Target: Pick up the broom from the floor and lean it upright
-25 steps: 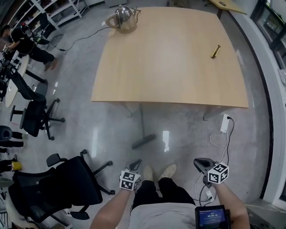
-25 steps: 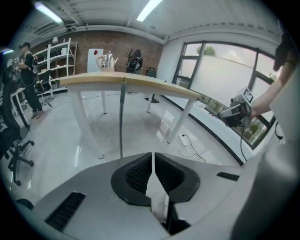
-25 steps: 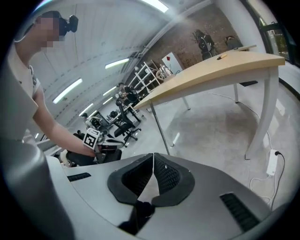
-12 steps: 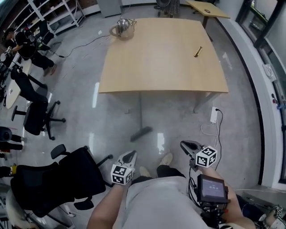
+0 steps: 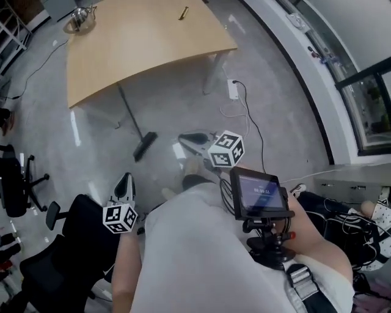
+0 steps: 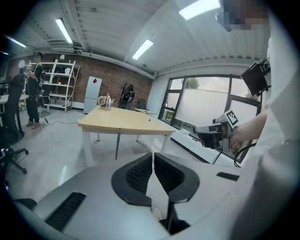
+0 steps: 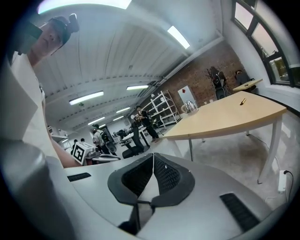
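The broom stands tilted, its dark head on the grey floor and its thin handle running up to the edge of the wooden table. The handle shows under the table edge in the left gripper view and again, as the handle, in the right gripper view. My left gripper is held up beside my body, well short of the broom, shut and empty. My right gripper hovers right of the broom head, also shut with nothing in it. Both point almost level across the room.
A metal kettle and a small brass piece lie on the table. A white power strip with cables lies by the table leg. Black office chairs stand at my left. People stand by shelves far off.
Both grippers have risen away from the floor and stay shut. The head view has swung round, so the table and broom now sit at upper left. The broom keeps its place.
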